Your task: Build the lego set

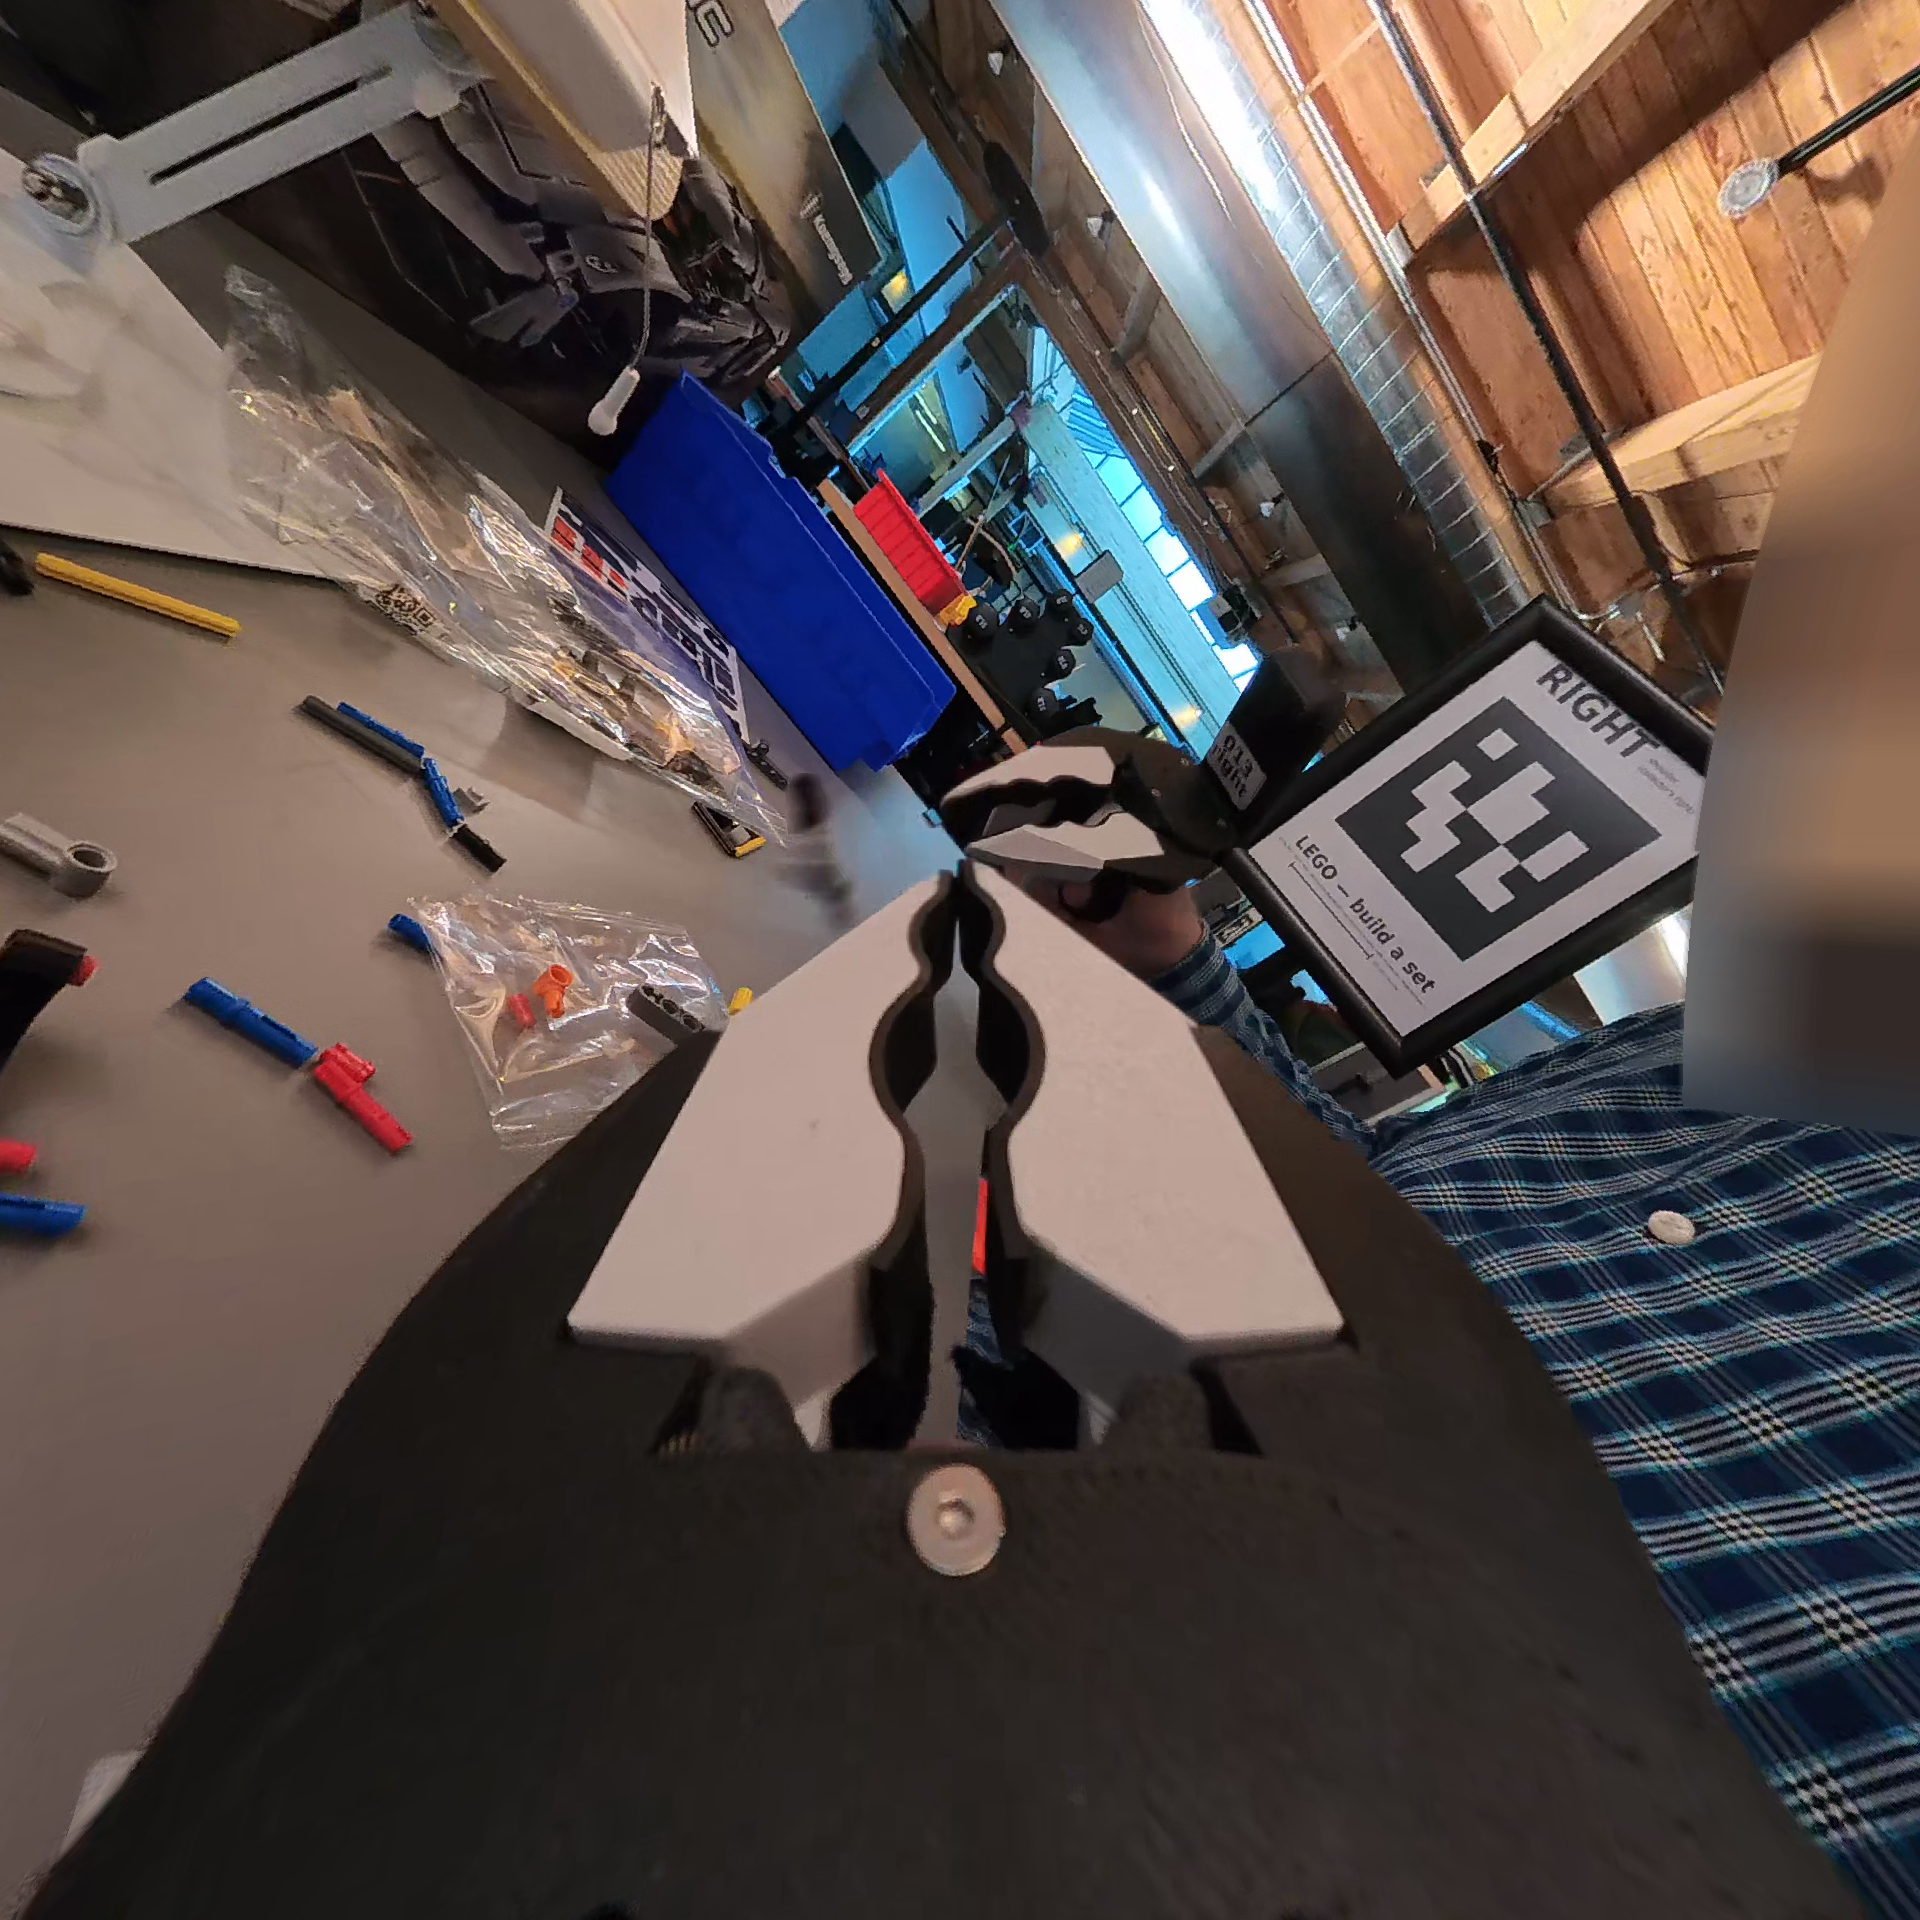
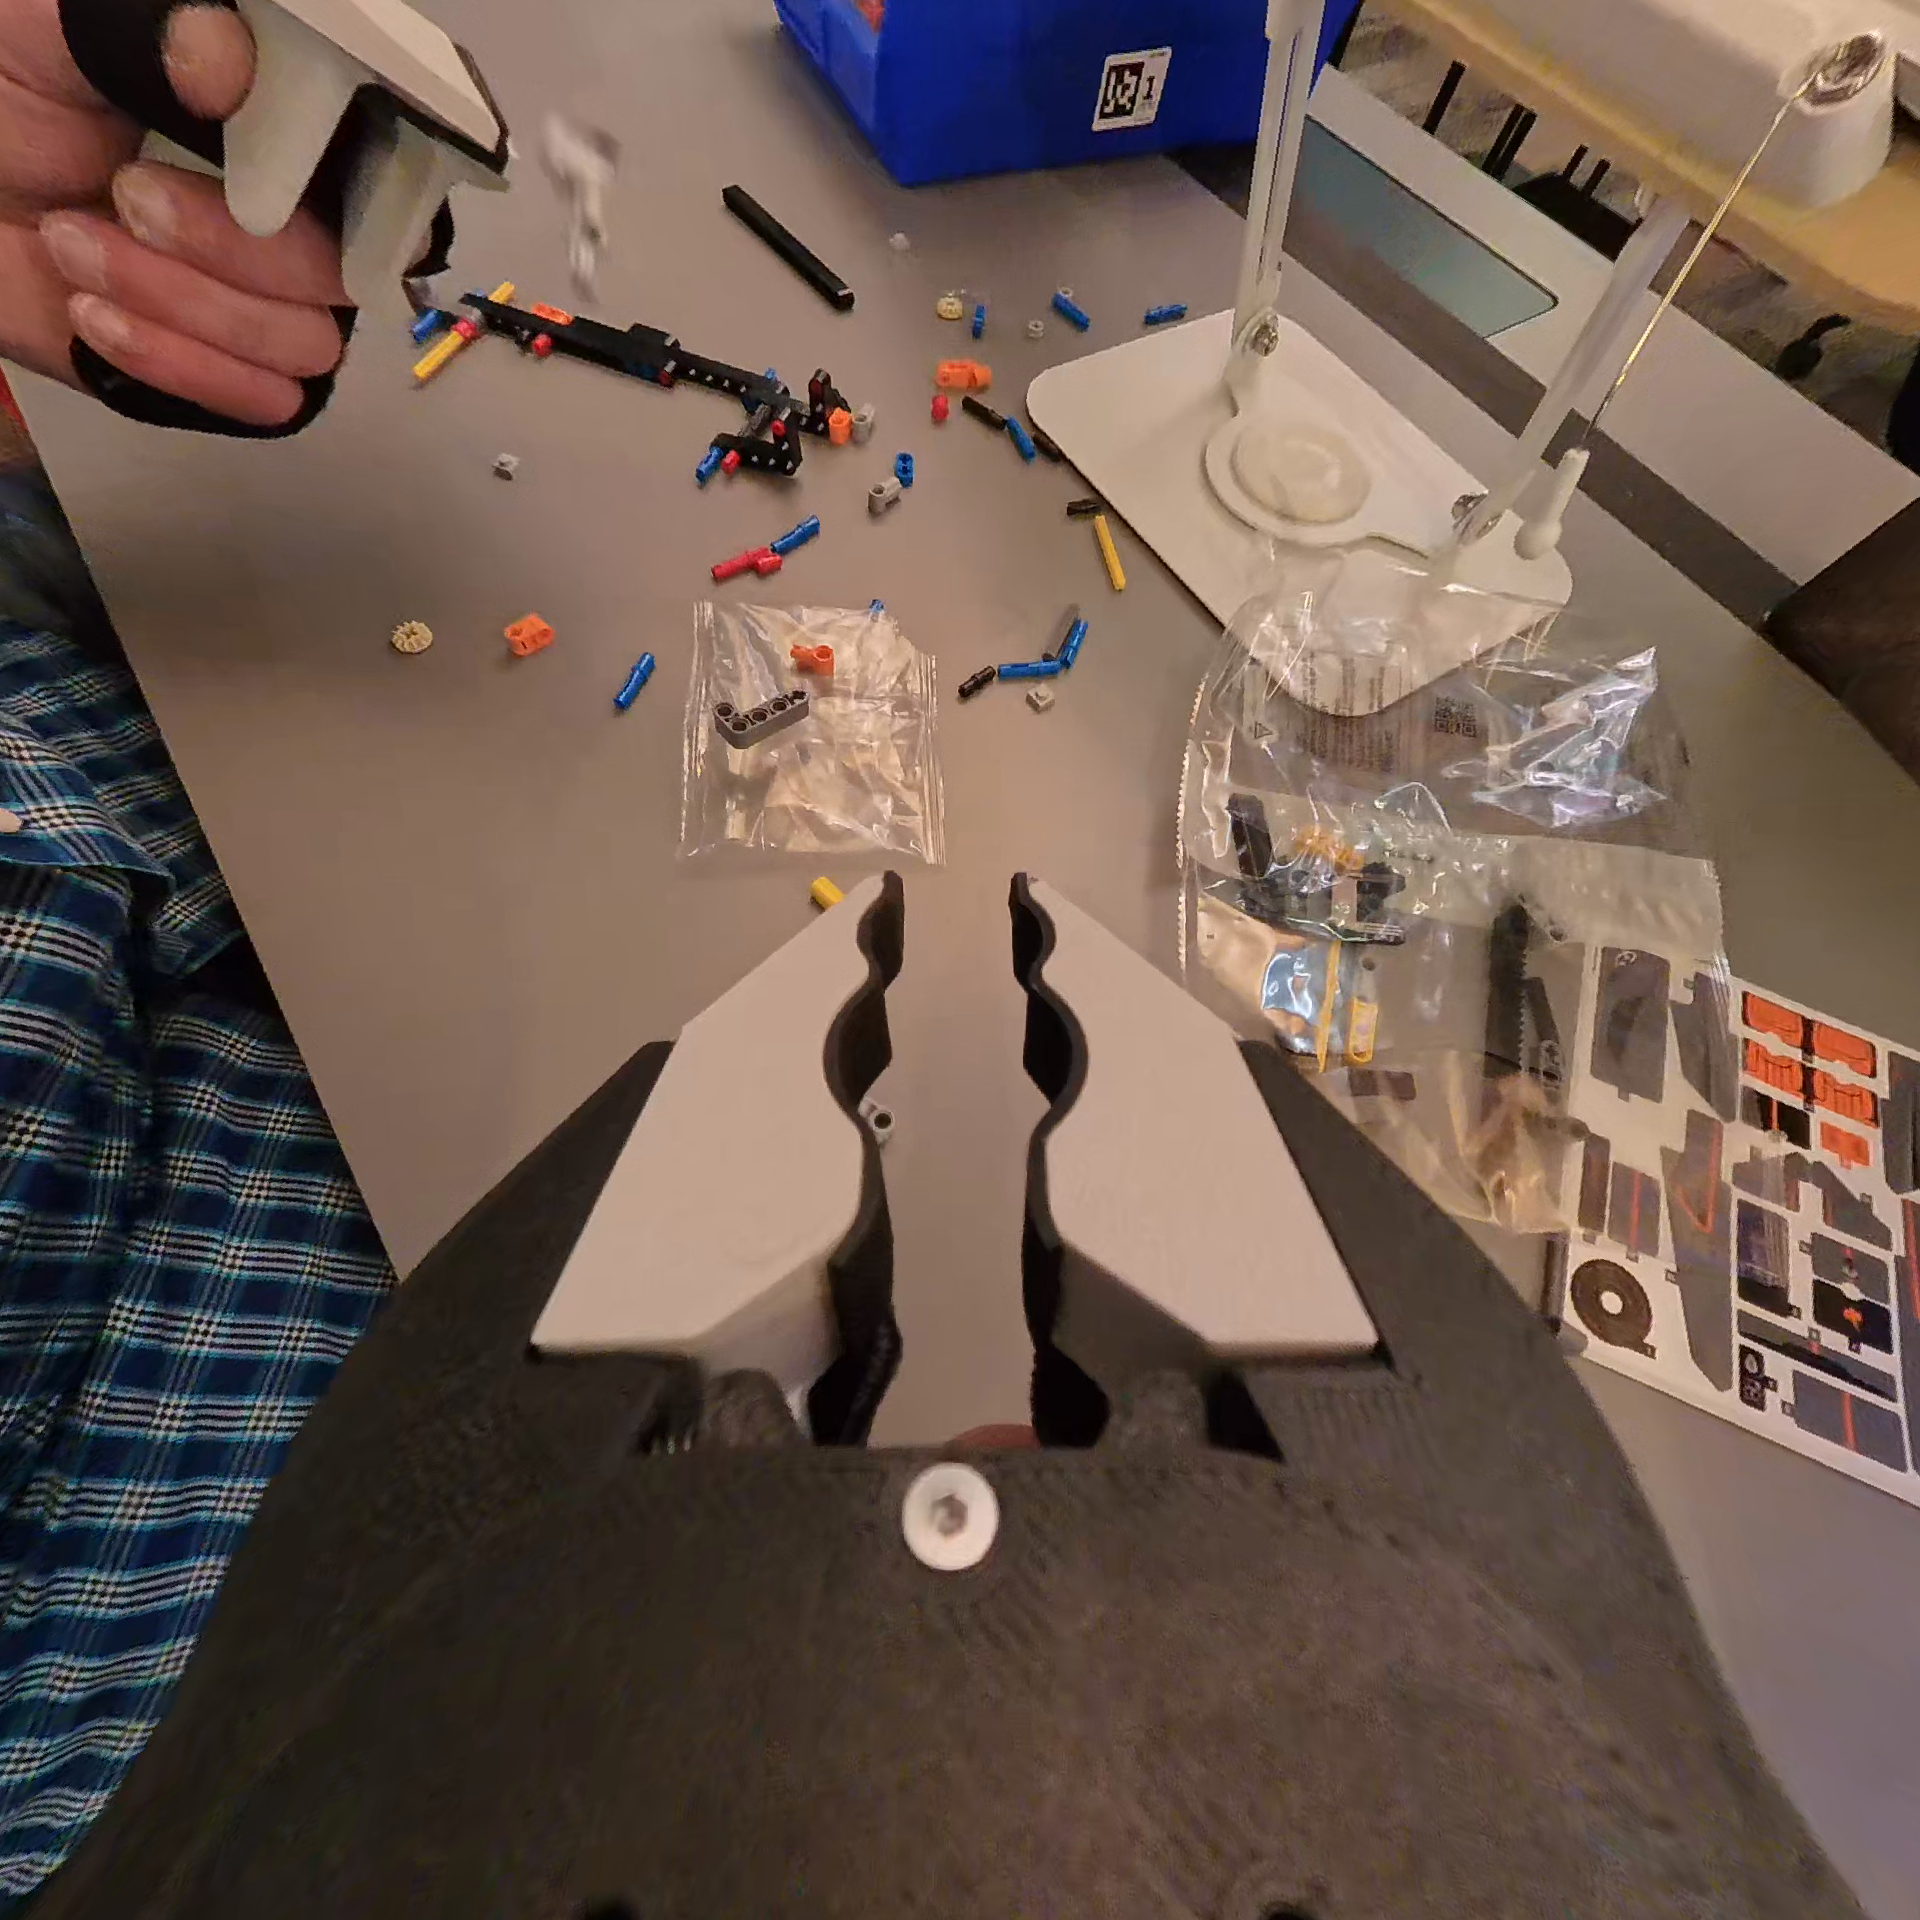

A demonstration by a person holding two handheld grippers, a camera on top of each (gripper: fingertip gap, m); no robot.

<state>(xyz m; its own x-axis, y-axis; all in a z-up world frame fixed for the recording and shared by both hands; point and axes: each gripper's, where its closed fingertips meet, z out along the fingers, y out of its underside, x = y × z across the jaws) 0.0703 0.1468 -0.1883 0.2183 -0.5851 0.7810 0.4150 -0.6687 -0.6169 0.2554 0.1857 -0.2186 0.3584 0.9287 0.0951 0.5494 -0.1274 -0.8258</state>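
Observation:
A partly built black Lego assembly (image 2: 665, 364) lies on the grey table (image 2: 468, 831) among loose blue, red, orange and yellow pieces. My right gripper (image 2: 956, 883) is open and empty, held above the table just short of a small clear bag (image 2: 810, 727) that holds a grey L-beam and an orange piece. My left gripper (image 1: 958, 883) is shut with nothing seen between its pads, raised and tilted off the table. It also shows at the top left of the right wrist view (image 2: 364, 135). A small motion-blurred grey piece (image 2: 582, 197) shows beside it.
Larger clear parts bags (image 2: 1403, 831) and a sticker sheet (image 2: 1766, 1143) lie at the right. A white stand base (image 2: 1143, 416) and a blue bin (image 2: 1039, 94) sit at the back. A person in a plaid shirt (image 2: 156, 1143) is at the table's left edge. Across from one pair of fingers to the other is roughly 20 cm. Measured from the fingertips, the partly built black Lego assembly (image 2: 665, 364) is 20 cm or so from the left gripper and 35 cm from the right.

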